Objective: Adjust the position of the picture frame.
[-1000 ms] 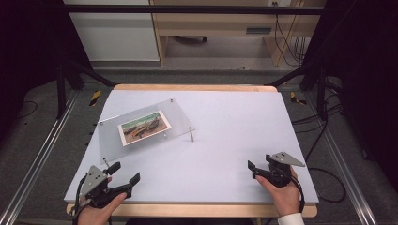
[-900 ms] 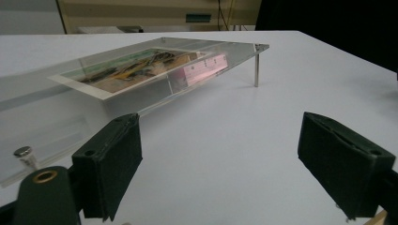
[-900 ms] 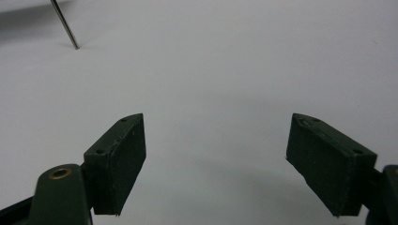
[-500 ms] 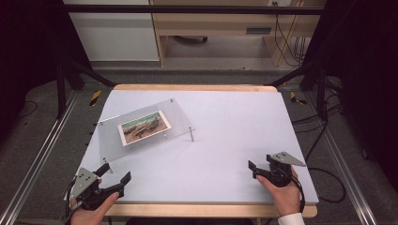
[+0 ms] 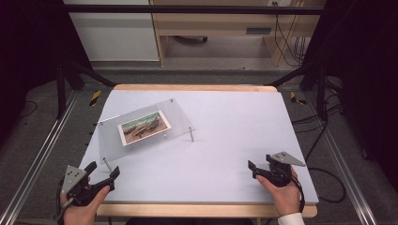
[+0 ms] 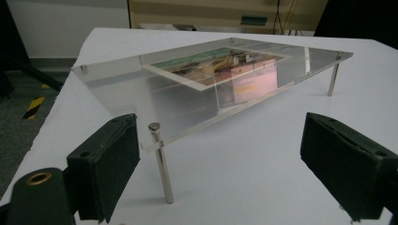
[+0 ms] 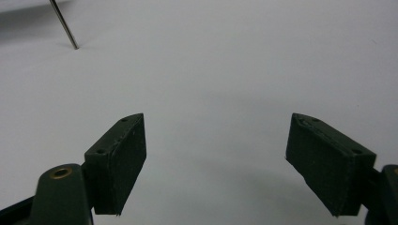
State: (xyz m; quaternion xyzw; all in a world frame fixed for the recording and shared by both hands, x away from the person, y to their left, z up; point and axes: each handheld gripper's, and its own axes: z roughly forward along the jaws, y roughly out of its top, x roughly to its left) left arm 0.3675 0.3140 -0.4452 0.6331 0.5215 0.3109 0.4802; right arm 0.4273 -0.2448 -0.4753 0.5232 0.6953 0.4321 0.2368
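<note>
At the table's near-left corner, the left hand-held gripper has retreated further.

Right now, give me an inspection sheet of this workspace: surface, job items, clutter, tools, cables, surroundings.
Surface: white tabletop with wooden edge, bare.
Job's things: clear acrylic panel on thin metal legs, holding a colour photo print.
Clutter: nothing seen.
Grippers: left tool open, near the panel's front leg; right tool open over bare table.
Cables: black cables on the floor, right side.
Surroundings: grey floor, metal rails, wooden furniture behind.
</note>
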